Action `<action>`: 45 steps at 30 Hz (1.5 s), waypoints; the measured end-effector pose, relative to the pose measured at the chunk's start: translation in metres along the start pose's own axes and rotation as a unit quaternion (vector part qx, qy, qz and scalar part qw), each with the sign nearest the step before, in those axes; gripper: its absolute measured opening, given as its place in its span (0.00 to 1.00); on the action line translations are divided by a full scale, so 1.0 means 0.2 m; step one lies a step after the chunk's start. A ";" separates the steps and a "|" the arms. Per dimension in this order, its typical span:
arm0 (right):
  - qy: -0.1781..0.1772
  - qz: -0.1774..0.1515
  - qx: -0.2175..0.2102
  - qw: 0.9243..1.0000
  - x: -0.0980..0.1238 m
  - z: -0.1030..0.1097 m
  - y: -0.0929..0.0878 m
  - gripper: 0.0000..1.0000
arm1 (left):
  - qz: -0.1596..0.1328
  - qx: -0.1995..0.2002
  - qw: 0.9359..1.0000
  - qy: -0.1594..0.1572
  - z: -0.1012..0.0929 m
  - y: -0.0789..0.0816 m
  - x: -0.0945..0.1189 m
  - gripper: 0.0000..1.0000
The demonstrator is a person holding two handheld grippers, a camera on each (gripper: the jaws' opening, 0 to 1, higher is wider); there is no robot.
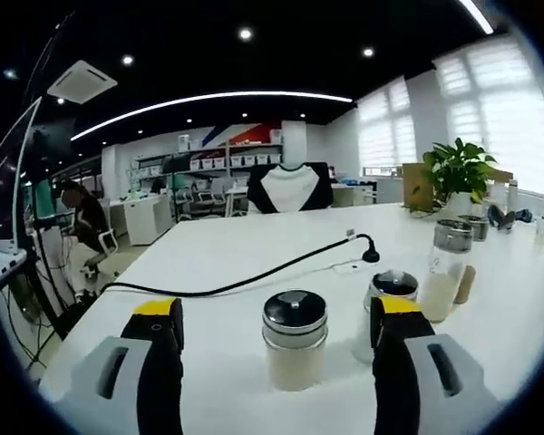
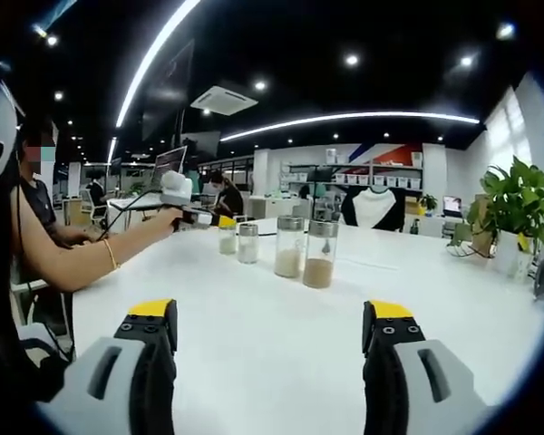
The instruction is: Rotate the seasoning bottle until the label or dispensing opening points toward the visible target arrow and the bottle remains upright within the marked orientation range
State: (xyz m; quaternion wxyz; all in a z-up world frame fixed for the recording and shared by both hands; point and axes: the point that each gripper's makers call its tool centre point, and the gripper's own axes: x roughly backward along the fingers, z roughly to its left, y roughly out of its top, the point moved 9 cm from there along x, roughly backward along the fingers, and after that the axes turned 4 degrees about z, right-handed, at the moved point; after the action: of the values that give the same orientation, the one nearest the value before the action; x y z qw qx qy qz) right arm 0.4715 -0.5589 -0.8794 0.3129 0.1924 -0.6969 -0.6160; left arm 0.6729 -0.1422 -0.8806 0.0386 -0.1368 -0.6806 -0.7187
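A short seasoning bottle (image 1: pixel 295 343) with a shiny metal lid and beige contents stands upright on the white table (image 1: pixel 254 263). It sits between the wide-apart jaws of my left gripper (image 1: pixel 276 308), touching neither jaw. A second short bottle (image 1: pixel 392 288) stands half behind the right jaw. In the right gripper view a row of bottles stands mid-table: two short bottles (image 2: pixel 238 241) and two tall ones (image 2: pixel 306 251). The left gripper (image 2: pixel 223 220), held by a person's arm (image 2: pixel 91 254), is at the short bottles. My right gripper (image 2: pixel 272 317) is open over bare table, well short of the row.
A black cable (image 1: pixel 254 276) snakes across the table behind the bottles. Two taller jars (image 1: pixel 453 263) and a potted plant (image 1: pixel 458 168) stand at the right. A person sits at a desk (image 1: pixel 83 227) far left. Office shelves line the back wall.
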 end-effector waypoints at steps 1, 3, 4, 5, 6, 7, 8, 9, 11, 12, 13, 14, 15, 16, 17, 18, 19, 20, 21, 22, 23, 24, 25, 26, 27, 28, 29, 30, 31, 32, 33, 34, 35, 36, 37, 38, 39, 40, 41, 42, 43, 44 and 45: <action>0.001 0.002 0.002 1.000 0.00 0.00 0.00 0.84 | 0.001 0.002 1.000 -0.001 0.00 -0.01 -0.01 0.88; 0.001 0.003 0.003 1.000 -0.01 0.00 0.00 0.84 | 0.005 0.004 1.000 -0.005 -0.01 -0.03 -0.03 0.87; 0.002 0.002 0.003 1.000 -0.01 0.00 0.00 0.83 | 0.006 0.001 1.000 -0.010 -0.02 -0.03 -0.03 0.87; 0.003 -0.002 0.008 1.000 -0.01 0.00 0.01 0.81 | -0.003 -0.006 1.000 -0.023 -0.03 -0.03 -0.04 0.87; 0.005 -0.007 0.011 1.000 -0.01 0.00 0.01 0.79 | -0.006 -0.007 1.000 -0.028 -0.03 -0.03 -0.04 0.86; 0.007 -0.009 0.012 1.000 -0.01 0.01 0.01 0.77 | -0.006 -0.007 1.000 -0.029 -0.03 -0.03 -0.05 0.82; 0.010 -0.011 0.012 1.000 -0.02 0.01 0.01 0.76 | -0.006 -0.007 0.999 -0.030 -0.03 -0.03 -0.05 0.80; 0.012 -0.011 0.012 1.000 -0.02 0.01 0.01 0.75 | -0.005 -0.007 1.000 -0.030 -0.03 -0.03 -0.06 0.80; 0.017 -0.013 0.014 1.000 -0.03 0.02 0.01 0.72 | 0.002 -0.003 1.000 -0.025 -0.03 -0.05 -0.07 0.80; 0.020 -0.013 0.014 1.000 -0.03 0.03 0.01 0.70 | 0.004 -0.004 1.000 -0.024 -0.02 -0.05 -0.07 0.80; 0.022 -0.013 0.013 1.000 -0.03 0.03 0.01 0.70 | 0.005 -0.005 1.000 -0.022 -0.02 -0.06 -0.08 0.79; 0.022 -0.013 0.012 1.000 -0.04 0.03 0.01 0.70 | 0.006 -0.006 1.000 -0.021 -0.01 -0.06 -0.08 0.78; 0.022 -0.012 0.012 1.000 -0.04 0.02 0.01 0.70 | 0.008 -0.006 1.000 -0.020 -0.01 -0.07 -0.08 0.77; 0.022 -0.011 0.013 1.000 -0.04 0.02 0.00 0.70 | 0.009 -0.008 1.000 -0.019 -0.01 -0.07 -0.09 0.75; 0.021 -0.010 0.013 1.000 -0.04 0.02 0.00 0.70 | 0.010 -0.011 1.000 -0.018 -0.01 -0.08 -0.09 0.73; 0.022 -0.010 0.012 1.000 -0.04 0.02 0.00 0.69 | 0.012 -0.020 1.000 -0.013 0.00 -0.08 -0.09 0.71; 0.024 -0.012 0.017 0.999 -0.04 0.02 0.00 0.66 | 0.010 -0.031 0.999 -0.007 0.00 -0.08 -0.09 0.67; 0.026 -0.014 0.022 0.999 -0.04 0.02 0.00 0.62 | 0.008 -0.034 0.999 -0.004 -0.01 -0.08 -0.08 0.64; 0.030 -0.014 0.024 0.999 -0.04 0.03 0.00 0.58 | 0.007 -0.034 0.999 -0.004 -0.01 -0.08 -0.08 0.62; 0.032 -0.014 0.024 0.999 -0.04 0.03 -0.01 0.54 | 0.007 -0.035 0.999 -0.005 -0.01 -0.08 -0.08 0.60; 0.038 -0.015 0.024 0.999 -0.05 0.04 -0.01 0.52 | 0.006 -0.034 0.999 -0.011 -0.01 -0.07 -0.09 0.59; 0.039 -0.015 0.024 0.999 -0.05 0.04 -0.01 0.52 | 0.004 -0.028 0.999 -0.016 -0.01 -0.07 -0.10 0.59; 0.039 -0.013 0.024 0.999 -0.05 0.04 -0.01 0.52 | 0.001 -0.023 1.000 -0.018 -0.01 -0.07 -0.10 0.59; 0.038 -0.010 0.023 0.999 -0.05 0.04 -0.01 0.52 | -0.004 -0.016 1.000 -0.021 -0.01 -0.06 -0.11 0.59; 0.038 -0.010 0.023 0.999 -0.05 0.04 -0.01 0.53 | -0.005 -0.012 1.000 -0.023 -0.01 -0.06 -0.11 0.59; 0.039 -0.010 0.022 0.999 -0.05 0.04 -0.01 0.53 | -0.005 -0.009 1.000 -0.026 -0.01 -0.06 -0.12 0.57; 0.038 -0.010 0.022 0.999 -0.05 0.04 -0.01 0.53 | -0.005 -0.007 1.000 -0.028 -0.01 -0.07 -0.12 0.56; 0.037 -0.010 0.021 0.999 -0.05 0.04 -0.01 0.53 | -0.005 -0.007 1.000 -0.028 -0.02 -0.07 -0.12 0.55; 0.036 -0.010 0.021 0.999 -0.05 0.03 -0.01 0.53 | -0.003 -0.009 1.000 -0.030 -0.02 -0.07 -0.12 0.53; 0.035 -0.011 0.020 0.999 -0.05 0.03 -0.01 0.53 | -0.004 -0.010 1.000 -0.028 -0.02 -0.07 -0.12 0.52; 0.034 -0.012 0.019 0.999 -0.05 0.03 -0.01 0.53 | -0.007 -0.010 1.000 -0.025 -0.02 -0.07 -0.12 0.51; 0.034 -0.012 0.018 0.999 -0.04 0.03 -0.01 0.53 | -0.008 -0.010 1.000 -0.024 -0.01 -0.07 -0.13 0.50; 0.033 -0.013 0.017 0.999 -0.04 0.03 -0.01 0.53 | -0.010 -0.010 1.000 -0.025 -0.01 -0.07 -0.13 0.49; 0.031 -0.013 0.015 0.999 -0.04 0.03 -0.01 0.53 | -0.011 -0.008 1.000 -0.026 -0.01 -0.07 -0.13 0.47; 0.029 -0.013 0.013 0.999 -0.04 0.02 -0.02 0.53 | -0.015 -0.007 0.999 -0.029 -0.02 -0.07 -0.13 0.44; 0.027 -0.011 0.010 1.000 -0.04 0.02 -0.02 0.54 | -0.017 -0.008 0.999 -0.034 -0.02 -0.07 -0.14 0.42; 0.026 -0.010 0.010 1.000 -0.04 0.02 -0.02 0.54 | -0.017 -0.008 0.999 -0.038 -0.02 -0.07 -0.14 0.40; 0.025 -0.009 0.008 1.000 -0.04 0.02 -0.02 0.54 | -0.018 -0.009 0.999 -0.040 -0.02 -0.07 -0.15 0.38; 0.025 -0.009 0.008 1.000 -0.04 0.02 -0.03 0.54 | -0.018 -0.011 0.999 -0.040 -0.02 -0.07 -0.15 0.38; 0.025 -0.008 0.007 1.000 -0.04 0.02 -0.03 0.54 | -0.018 -0.010 0.999 -0.039 -0.02 -0.07 -0.15 0.38; 0.026 -0.008 0.006 1.000 -0.04 0.02 -0.03 0.54 | -0.019 -0.008 0.999 -0.037 -0.02 -0.07 -0.15 0.38; 0.026 -0.008 0.004 1.000 -0.04 0.03 -0.03 0.54 | -0.019 -0.008 0.999 -0.035 -0.02 -0.08 -0.15 0.38; 0.027 -0.008 0.004 1.000 -0.05 0.03 -0.03 0.54 | -0.020 -0.008 0.999 -0.034 -0.02 -0.08 -0.15 0.38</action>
State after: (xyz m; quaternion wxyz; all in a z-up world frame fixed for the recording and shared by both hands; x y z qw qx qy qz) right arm 0.4739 -0.5500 -0.8877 0.3256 0.2157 -0.6889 -0.6107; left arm 0.6967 -0.1495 -0.9028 -0.0007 -0.1477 -0.6781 -0.7200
